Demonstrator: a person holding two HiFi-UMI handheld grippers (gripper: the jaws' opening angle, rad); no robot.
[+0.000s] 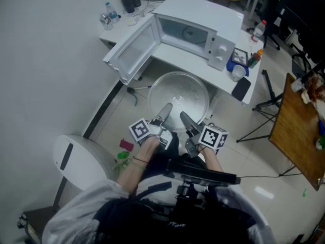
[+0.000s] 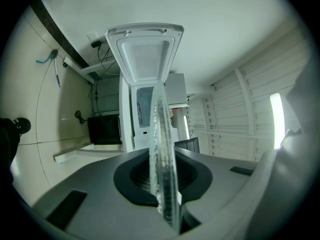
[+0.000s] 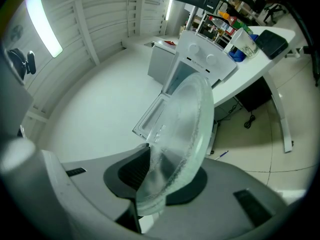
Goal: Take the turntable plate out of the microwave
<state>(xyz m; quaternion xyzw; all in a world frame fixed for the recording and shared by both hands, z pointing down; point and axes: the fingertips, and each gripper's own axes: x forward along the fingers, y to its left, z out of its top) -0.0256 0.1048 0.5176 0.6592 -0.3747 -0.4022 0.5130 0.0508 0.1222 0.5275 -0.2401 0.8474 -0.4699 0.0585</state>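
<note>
The clear glass turntable plate (image 1: 179, 98) hangs in the air in front of the white microwave (image 1: 195, 24), well outside its cavity. My left gripper (image 1: 165, 112) is shut on the plate's near rim from the left. My right gripper (image 1: 185, 119) is shut on the same rim from the right. In the left gripper view the turntable plate (image 2: 162, 149) shows edge-on between the jaws. In the right gripper view the turntable plate (image 3: 182, 134) shows tilted, its rim clamped between the pads. The microwave door (image 1: 133, 47) stands wide open to the left.
The microwave sits on a white desk (image 1: 152, 52) with bottles (image 1: 109, 14) at its far left and small items (image 1: 241, 67) at its right. A white bin (image 1: 76, 159) stands at my left. A wooden table (image 1: 299, 131) and a stand (image 1: 264, 111) are at the right.
</note>
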